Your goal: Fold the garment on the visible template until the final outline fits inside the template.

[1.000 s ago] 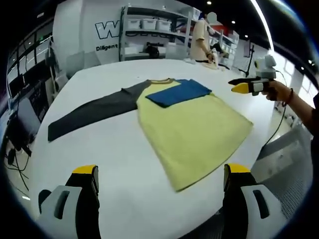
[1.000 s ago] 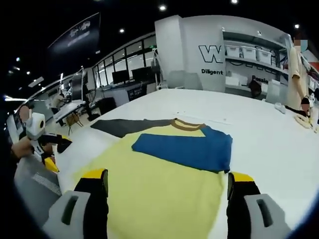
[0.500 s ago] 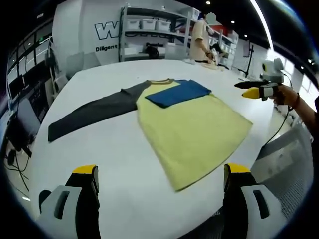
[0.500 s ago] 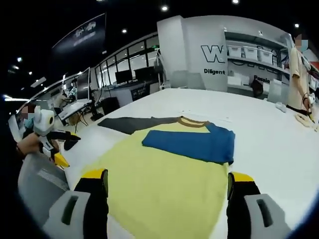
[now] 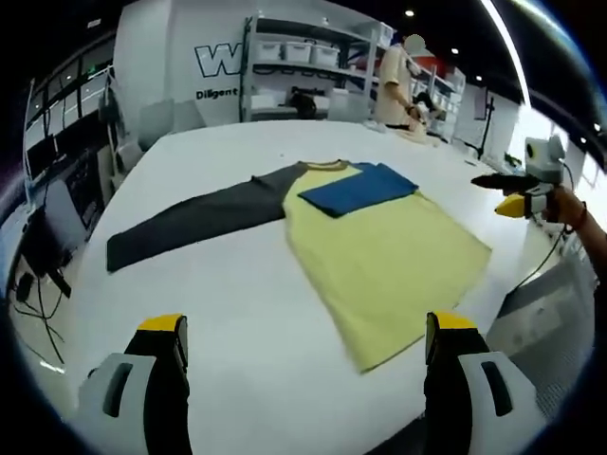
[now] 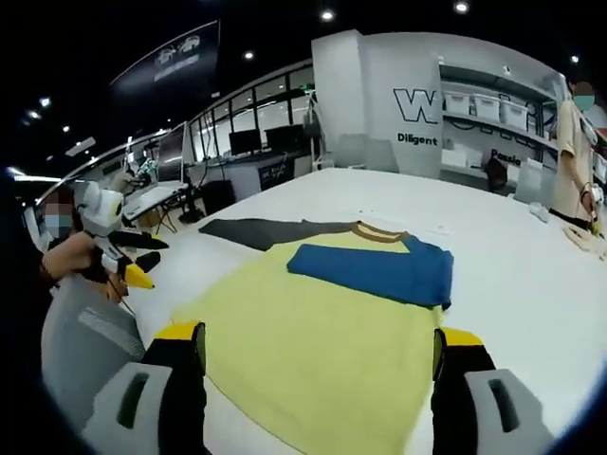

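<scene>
One long-sleeved shirt (image 5: 379, 251), yellow body, lay flat on the white table (image 5: 237, 322). Blue sleeve (image 5: 360, 188) was folded across the chest; dark grey sleeve (image 5: 194, 218) stretched straight out to the side. Brown collar (image 6: 379, 232) pointed toward the shelving (image 5: 303, 66).

Left gripper (image 5: 299, 355): jaws spread wide, holding nothing, above the table short of the shirt. Right gripper (image 6: 318, 365): jaws likewise apart and empty, over the yellow hem.

One person (image 5: 394, 81) stood by the shelves.

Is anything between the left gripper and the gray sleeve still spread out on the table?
Nothing visible. Bare white table lies between the open left gripper and the gray sleeve; the right gripper is off past the shirt's far side.
</scene>
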